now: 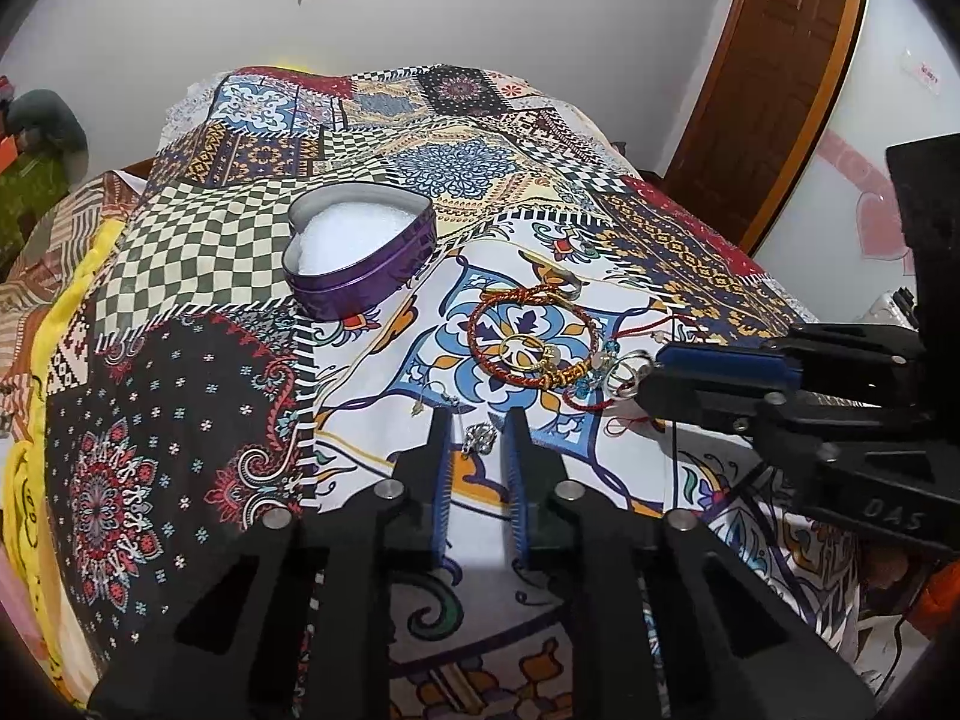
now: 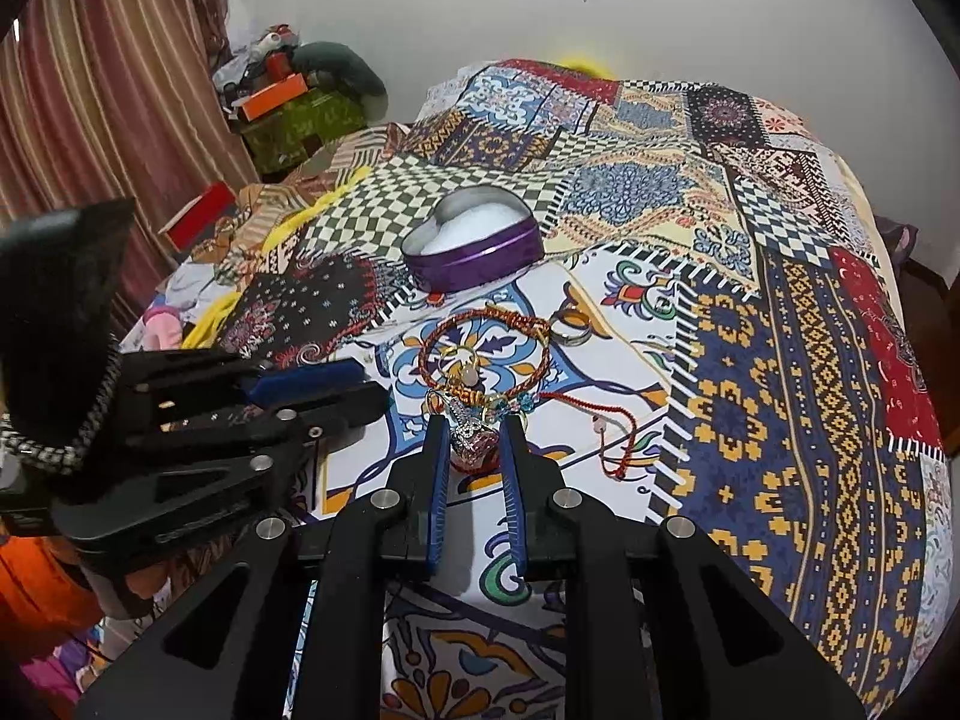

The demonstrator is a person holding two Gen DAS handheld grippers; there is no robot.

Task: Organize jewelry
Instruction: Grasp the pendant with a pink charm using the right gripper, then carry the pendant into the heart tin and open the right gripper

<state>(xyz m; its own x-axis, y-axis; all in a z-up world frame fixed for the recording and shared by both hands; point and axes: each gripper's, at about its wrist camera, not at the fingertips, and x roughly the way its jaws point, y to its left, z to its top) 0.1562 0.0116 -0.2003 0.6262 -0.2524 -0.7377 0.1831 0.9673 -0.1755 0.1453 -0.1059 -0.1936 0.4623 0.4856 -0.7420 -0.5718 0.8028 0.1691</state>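
Note:
A purple heart-shaped tin (image 1: 360, 246) with white padding stands open on the patterned cloth; it also shows in the right wrist view (image 2: 474, 246). A pile of jewelry lies in front of it: a red-and-gold cord bracelet (image 1: 528, 333) (image 2: 480, 354), rings (image 1: 627, 369) and red strings. My left gripper (image 1: 478, 426) is open with a small silver earring (image 1: 478, 438) between its fingertips. My right gripper (image 2: 474, 429) is open around a silver and pink pendant (image 2: 471, 441). Each gripper shows in the other's view, the right one (image 1: 651, 381) beside the rings, the left one (image 2: 366, 387) left of the pile.
A patchwork cloth (image 1: 210, 252) covers the bed-like surface. A brown door (image 1: 768, 78) stands at the right. Boxes and clutter (image 2: 288, 114) sit at the far left beside striped curtains (image 2: 96, 90). A silver ring (image 2: 570, 336) lies apart, right of the bracelet.

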